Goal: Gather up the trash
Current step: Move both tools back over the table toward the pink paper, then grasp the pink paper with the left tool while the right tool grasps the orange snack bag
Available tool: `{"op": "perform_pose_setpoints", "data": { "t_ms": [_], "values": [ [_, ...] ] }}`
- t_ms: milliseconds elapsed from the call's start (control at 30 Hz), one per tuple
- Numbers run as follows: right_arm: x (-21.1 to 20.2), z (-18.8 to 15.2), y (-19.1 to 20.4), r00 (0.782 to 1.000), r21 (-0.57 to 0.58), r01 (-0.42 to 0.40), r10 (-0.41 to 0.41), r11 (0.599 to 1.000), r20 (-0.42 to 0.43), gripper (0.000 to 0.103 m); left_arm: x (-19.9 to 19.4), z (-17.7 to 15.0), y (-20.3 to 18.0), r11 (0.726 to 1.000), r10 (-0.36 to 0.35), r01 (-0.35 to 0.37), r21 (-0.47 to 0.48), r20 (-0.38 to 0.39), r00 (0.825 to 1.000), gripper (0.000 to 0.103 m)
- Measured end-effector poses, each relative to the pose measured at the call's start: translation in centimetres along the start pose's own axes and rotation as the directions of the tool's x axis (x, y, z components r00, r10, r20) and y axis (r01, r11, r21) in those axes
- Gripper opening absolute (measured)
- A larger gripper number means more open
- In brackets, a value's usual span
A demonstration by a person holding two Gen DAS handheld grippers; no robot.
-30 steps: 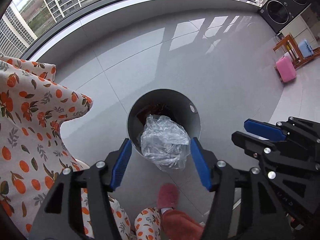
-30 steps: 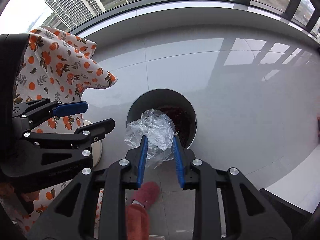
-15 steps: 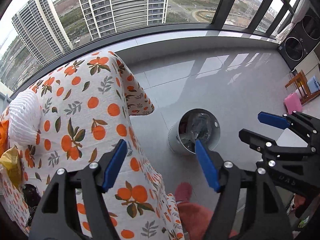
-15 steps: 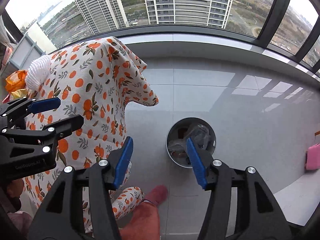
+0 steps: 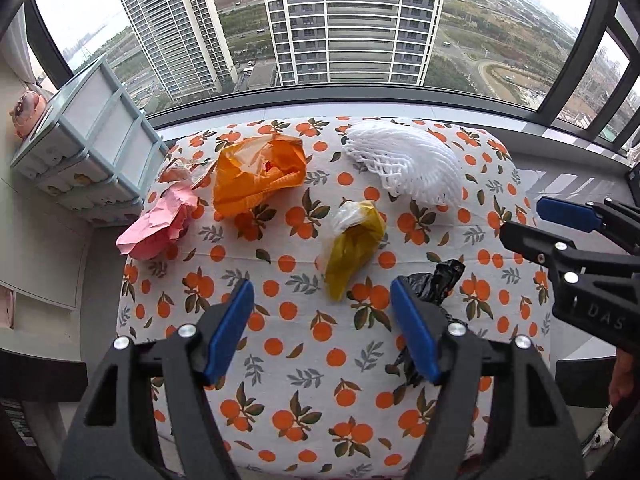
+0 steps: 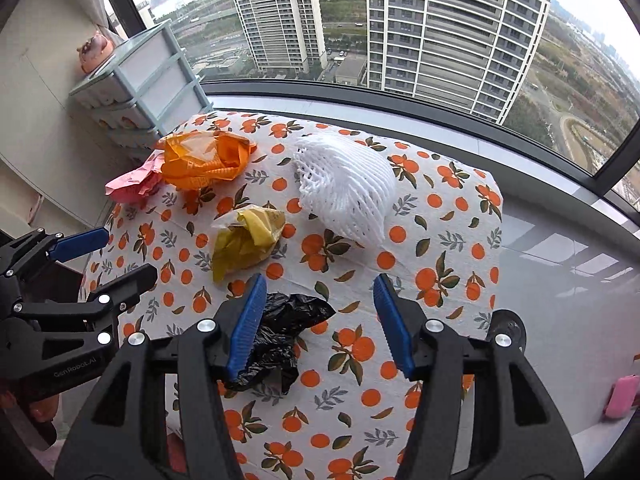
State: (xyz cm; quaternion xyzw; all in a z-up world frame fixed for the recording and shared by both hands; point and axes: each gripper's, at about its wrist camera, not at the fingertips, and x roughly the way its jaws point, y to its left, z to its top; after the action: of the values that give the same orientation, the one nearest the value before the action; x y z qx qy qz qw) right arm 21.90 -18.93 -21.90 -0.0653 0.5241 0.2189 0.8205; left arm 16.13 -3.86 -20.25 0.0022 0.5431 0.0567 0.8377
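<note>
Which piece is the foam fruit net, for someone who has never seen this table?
Start at the table under the orange-print tablecloth by the window. Look to its far right part, beyond the crumpled yellow plastic bag. The white foam mesh fruit net lies there: the only white piece, with an open lattice instead of smooth film.

Very little lettering can be read here. On the black body of my left tool [image 6: 92, 256], seen from my right wrist at about eight o'clock, pale print reads "GenRobot.AI". On the black body of my right tool [image 5: 560, 220], seen from my left wrist at about three o'clock, I can make out the raised letters "DAS"; the word runs on out of sight, so I cannot tell the rest. The orange bag [image 6: 204, 160] at about eleven o'clock on the surface carries some faint marks, too crumpled and small for me to read.
</note>
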Motion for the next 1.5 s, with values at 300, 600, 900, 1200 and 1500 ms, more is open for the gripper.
{"op": "perform_pose_setpoints", "data": {
  "t_ms": [300, 600, 900, 1200, 1500],
  "values": [
    [5.1, 5.0, 16.2, 0.992, -0.160, -0.119, 0.112, 0.980, -0.053, 0.054, 0.9, -1.3, 15.2, 0.970, 0.158, -0.160, -0.181, -0.029, 0.987, 0.071],
    [9.2, 10.6, 21.9, 0.993, -0.294, -0.113, 0.104, 0.949, -0.048, 0.054, 5.1, -1.1, 21.0, 0.952, 0.145, -0.155, -0.262, -0.059, 0.988, 0.071],
    [17.4, 17.1, 24.3, 0.996, -0.418, -0.071, 0.040, 0.906, -0.081, 0.054, 9.9, 2.1, 21.0, 0.963, 0.103, -0.112, -0.246, -0.053, 0.993, 0.071],
    [24.5, 17.5, 25.3, 0.979, -0.466, -0.091, -0.007, 0.880, -0.204, 0.043, 13.9, 3.3, 21.8, 0.969, 0.061, -0.079, -0.235, -0.084, 0.995, 0.071],
    [25.7, 16.4, 25.2, 0.966, -0.471, -0.107, -0.021, 0.875, -0.258, 0.006, 15.6, 3.6, 21.3, 0.978, 0.008, -0.023, -0.206, -0.073, 0.997, 0.063]
  ]
}}
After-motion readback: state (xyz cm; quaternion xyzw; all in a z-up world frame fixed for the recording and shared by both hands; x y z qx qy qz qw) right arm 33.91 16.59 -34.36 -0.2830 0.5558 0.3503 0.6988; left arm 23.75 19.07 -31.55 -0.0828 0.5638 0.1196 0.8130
